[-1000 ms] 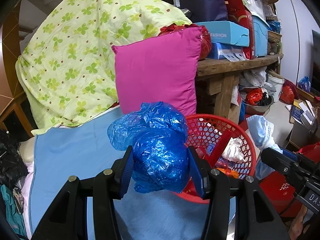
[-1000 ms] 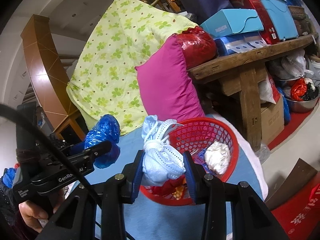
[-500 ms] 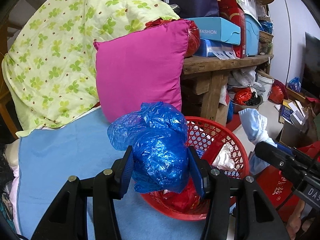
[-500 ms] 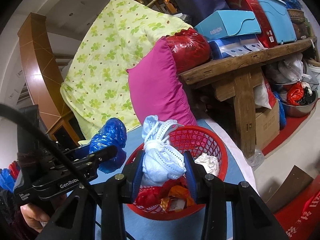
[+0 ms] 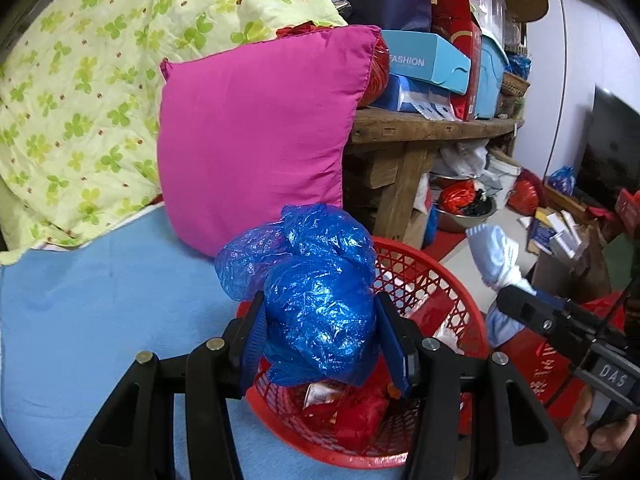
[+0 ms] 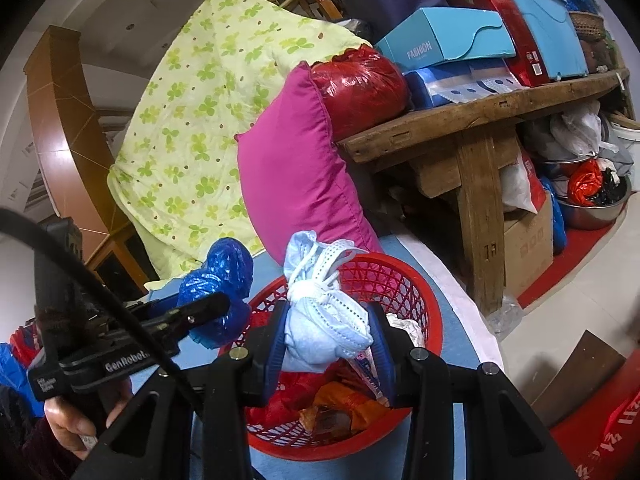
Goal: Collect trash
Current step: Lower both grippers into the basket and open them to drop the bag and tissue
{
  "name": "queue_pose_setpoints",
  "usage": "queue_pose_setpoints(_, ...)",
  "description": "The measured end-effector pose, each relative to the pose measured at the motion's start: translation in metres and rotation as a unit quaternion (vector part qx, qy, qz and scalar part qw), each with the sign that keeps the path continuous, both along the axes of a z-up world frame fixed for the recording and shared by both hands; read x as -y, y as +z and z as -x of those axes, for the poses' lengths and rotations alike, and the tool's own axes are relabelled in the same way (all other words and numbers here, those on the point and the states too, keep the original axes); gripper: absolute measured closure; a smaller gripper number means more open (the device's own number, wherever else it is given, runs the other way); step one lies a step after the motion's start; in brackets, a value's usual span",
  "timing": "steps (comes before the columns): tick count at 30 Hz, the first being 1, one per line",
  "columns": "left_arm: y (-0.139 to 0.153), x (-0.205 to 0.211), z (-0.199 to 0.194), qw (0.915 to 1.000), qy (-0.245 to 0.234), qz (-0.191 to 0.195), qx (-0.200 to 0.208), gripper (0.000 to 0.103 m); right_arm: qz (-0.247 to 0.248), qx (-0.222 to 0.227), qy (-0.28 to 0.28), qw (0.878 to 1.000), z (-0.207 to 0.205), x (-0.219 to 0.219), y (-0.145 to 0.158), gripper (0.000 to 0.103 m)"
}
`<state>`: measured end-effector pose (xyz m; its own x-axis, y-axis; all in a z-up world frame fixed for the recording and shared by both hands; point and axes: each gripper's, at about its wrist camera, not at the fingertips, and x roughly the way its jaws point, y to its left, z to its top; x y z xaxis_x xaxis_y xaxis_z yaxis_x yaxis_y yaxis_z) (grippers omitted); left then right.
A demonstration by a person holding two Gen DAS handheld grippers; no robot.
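Observation:
My left gripper (image 5: pixel 320 340) is shut on a crumpled blue plastic bag (image 5: pixel 316 292) and holds it over the near rim of a red mesh basket (image 5: pixel 448 280) that holds trash. My right gripper (image 6: pixel 328 344) is shut on a wad of white and pale blue face masks (image 6: pixel 324 312) above the same basket (image 6: pixel 412 280). The blue bag also shows in the right wrist view (image 6: pixel 224 280), and the masks in the left wrist view (image 5: pixel 496 256). The basket stands on a blue sheet (image 5: pixel 92 304).
A magenta pillow (image 5: pixel 256 136) leans behind the basket against a green-patterned quilt (image 5: pixel 88 80). A wooden bench (image 6: pixel 476 140) stacked with boxes stands to the right, with bags and a metal bowl (image 6: pixel 592 208) beneath it.
Both grippers have moved forward over the basket with their loads. The basket now lies under the fingers in both views.

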<state>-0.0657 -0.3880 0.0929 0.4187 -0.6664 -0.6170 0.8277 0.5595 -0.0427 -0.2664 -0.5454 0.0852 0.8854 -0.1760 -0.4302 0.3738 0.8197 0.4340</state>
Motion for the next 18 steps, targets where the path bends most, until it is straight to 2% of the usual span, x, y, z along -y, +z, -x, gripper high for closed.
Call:
queue_pose_setpoints(7,-0.006,0.011,-0.023,0.9981,-0.034,0.013,-0.050,0.046,-0.014,0.001,-0.002,1.000,-0.016,0.012,-0.004,0.059)
queue_pose_setpoints(10,-0.016,0.016,-0.030,0.9963,-0.043,0.003,-0.074,0.041,-0.027,-0.008,-0.003,1.000,-0.027,0.018,-0.009,0.048)
queue_pose_setpoints(11,-0.020,0.015,-0.032,0.9957,-0.042,0.000,-0.083,0.041,-0.036,-0.013,-0.002,0.999,-0.029,0.020,-0.012,0.040)
queue_pose_setpoints(12,-0.024,0.014,-0.033,0.9952,-0.041,-0.005,-0.088,0.041,-0.051,-0.018,-0.002,0.999,-0.032,0.023,-0.017,0.039)
queue_pose_setpoints(15,-0.028,0.006,-0.030,0.9952,-0.036,-0.015,-0.090,0.038,-0.080,-0.023,0.002,0.997,-0.033,0.025,-0.027,0.039)
queue_pose_setpoints(18,-0.025,-0.010,-0.021,0.9970,-0.024,-0.024,-0.069,0.037,-0.076,-0.018,-0.003,0.997,-0.027,0.019,-0.028,0.039)
